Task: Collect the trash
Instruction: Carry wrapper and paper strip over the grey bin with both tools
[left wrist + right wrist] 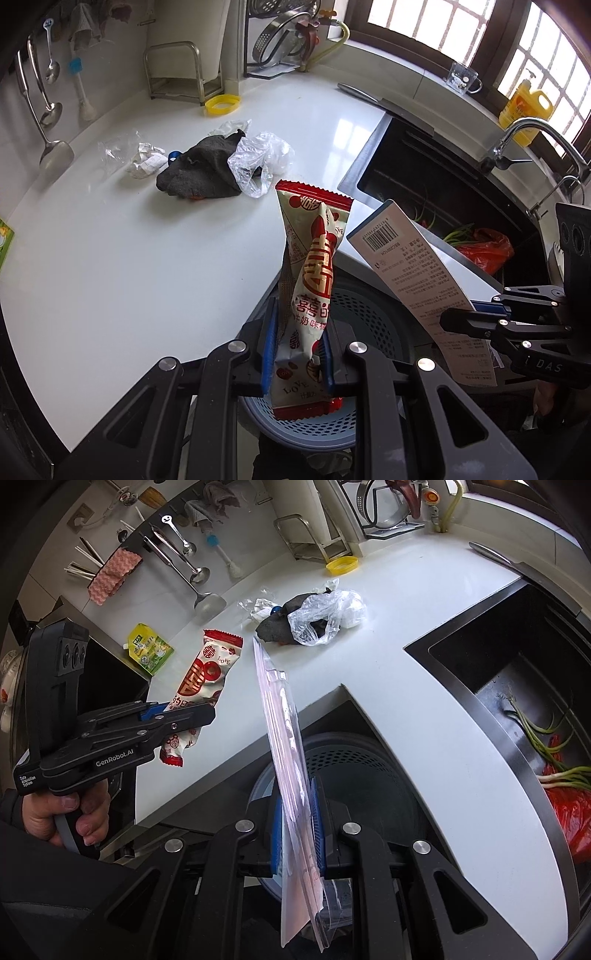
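Both grippers hang over the grey perforated bin (354,306). The left gripper (297,363) pinches the red-and-cream snack wrapper (314,273), its long axis pointing to 12 o'clock; the right gripper (299,834) clamps the flat clear plastic sleeve (284,746), equally near. The bin sits straight below at 6 o'clock.

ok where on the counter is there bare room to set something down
Bare counter runs from the dark cloth forward to the near edge. Another bare strip lies between the clear bag and the sink. It is crowded around the cloth, the crumpled paper and the yellow ring.
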### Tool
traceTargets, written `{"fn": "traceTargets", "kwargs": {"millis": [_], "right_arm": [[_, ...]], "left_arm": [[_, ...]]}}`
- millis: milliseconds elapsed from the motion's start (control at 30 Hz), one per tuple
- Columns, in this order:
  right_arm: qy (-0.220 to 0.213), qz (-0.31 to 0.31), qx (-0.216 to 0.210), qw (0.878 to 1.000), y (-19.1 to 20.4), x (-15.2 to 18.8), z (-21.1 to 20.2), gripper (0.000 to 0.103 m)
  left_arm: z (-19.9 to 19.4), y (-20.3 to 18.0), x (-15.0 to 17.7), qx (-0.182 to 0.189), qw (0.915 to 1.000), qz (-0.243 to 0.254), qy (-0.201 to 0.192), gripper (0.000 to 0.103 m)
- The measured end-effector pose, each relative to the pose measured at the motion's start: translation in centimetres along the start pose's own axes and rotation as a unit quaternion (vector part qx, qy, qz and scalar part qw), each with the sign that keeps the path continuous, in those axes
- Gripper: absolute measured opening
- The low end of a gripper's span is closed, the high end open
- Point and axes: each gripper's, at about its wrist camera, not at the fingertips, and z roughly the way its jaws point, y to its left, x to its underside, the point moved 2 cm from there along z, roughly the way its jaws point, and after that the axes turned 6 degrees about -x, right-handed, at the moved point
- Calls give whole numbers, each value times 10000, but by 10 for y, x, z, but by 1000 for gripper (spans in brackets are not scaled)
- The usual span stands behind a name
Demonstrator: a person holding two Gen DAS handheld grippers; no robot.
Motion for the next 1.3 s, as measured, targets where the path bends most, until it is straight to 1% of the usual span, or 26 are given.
{"fn": "traceTargets", "kwargs": {"millis": [233,500,767,1300], "right_arm": [[90,178,35,9998,-10,17,2,14],[277,271,123,9992,-23,32,13,14],[560,304,236,9977,-32,39,36,14],[1176,-60,593,9913,-32,50,95,14]], "left_arm": [[12,-19,10,123,9995,185,204,21],[29,-25,21,147,9985,240,470,21],[59,-26,41,197,9951,141,954,21],[107,-22,74,-97,9875,267,1552,22]]}}
